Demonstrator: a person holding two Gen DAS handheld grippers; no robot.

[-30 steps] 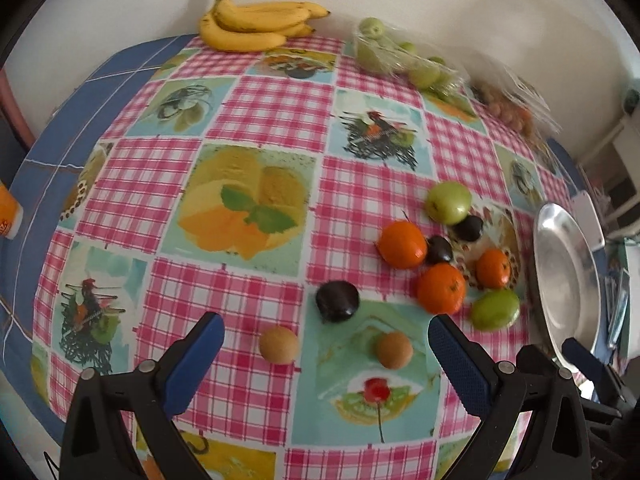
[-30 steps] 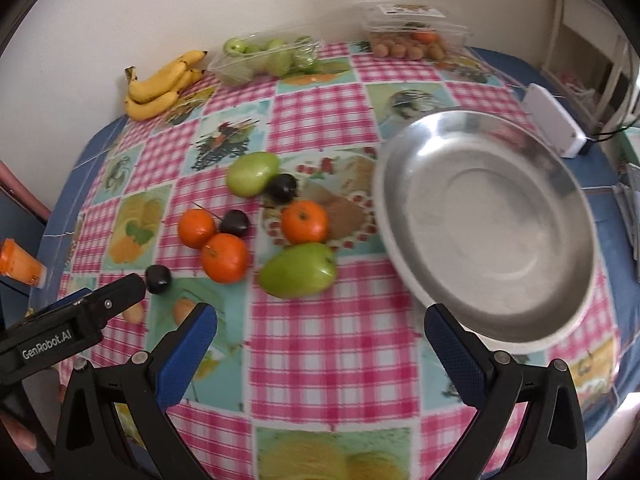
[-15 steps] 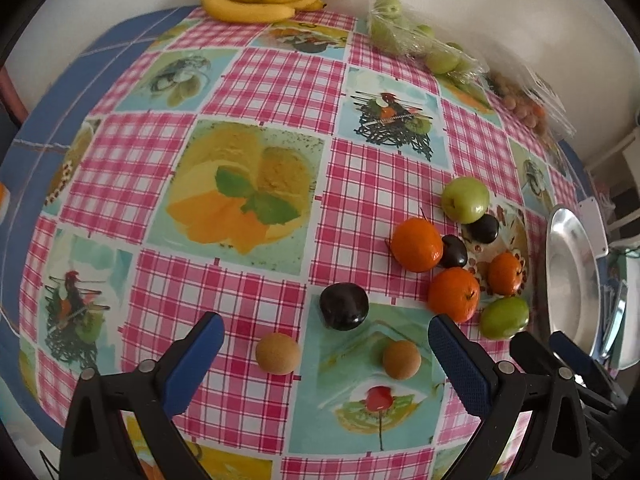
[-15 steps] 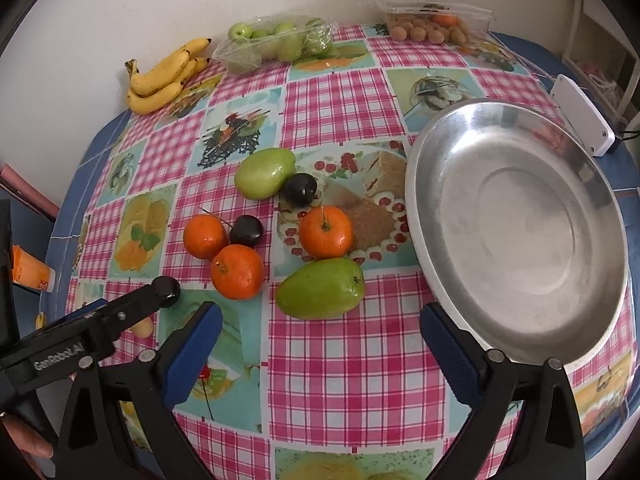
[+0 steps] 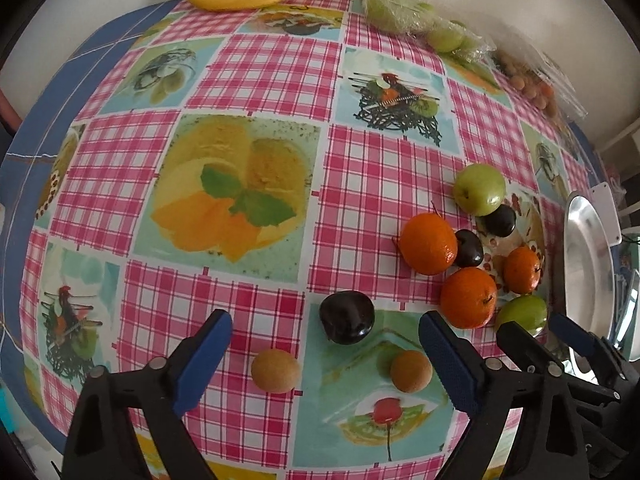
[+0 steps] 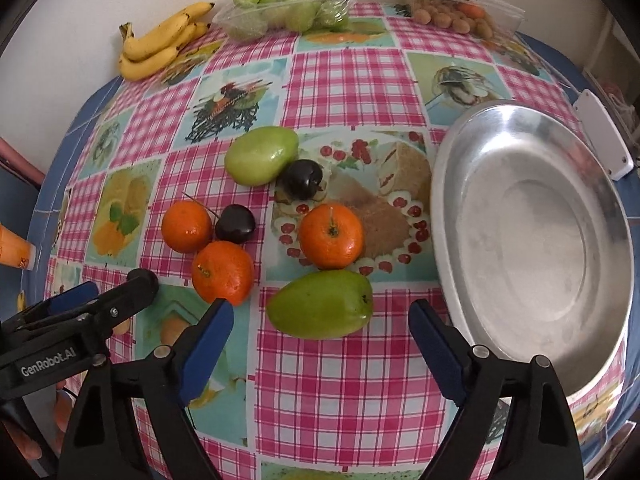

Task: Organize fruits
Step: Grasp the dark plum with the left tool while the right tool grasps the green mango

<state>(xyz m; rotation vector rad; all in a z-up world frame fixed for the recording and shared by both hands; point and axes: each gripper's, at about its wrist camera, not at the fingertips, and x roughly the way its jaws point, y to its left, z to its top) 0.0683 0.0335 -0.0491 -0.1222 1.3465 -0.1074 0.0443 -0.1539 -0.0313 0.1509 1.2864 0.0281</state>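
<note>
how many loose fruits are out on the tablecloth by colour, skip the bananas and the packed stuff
orange: 3
green: 2
dark purple: 3
small brown: 2
total: 10

The left gripper (image 5: 326, 350) points steeply down at the desk, its two blue-padded fingers (image 5: 204, 356) set wide apart with nothing pressed between them; the jaws have just been closing a little. The right gripper (image 6: 320, 340) is tilted down just as steeply, its blue pads (image 6: 436, 344) also spread wide and touching nothing, and its jaws too have just been closing. The two grippers hang side by side near the front edge of the desk, each one's black frame showing in the other's wrist view. At the lower left corner of the right wrist view, part of a hand (image 6: 28, 446) shows behind the left gripper's frame.
</note>
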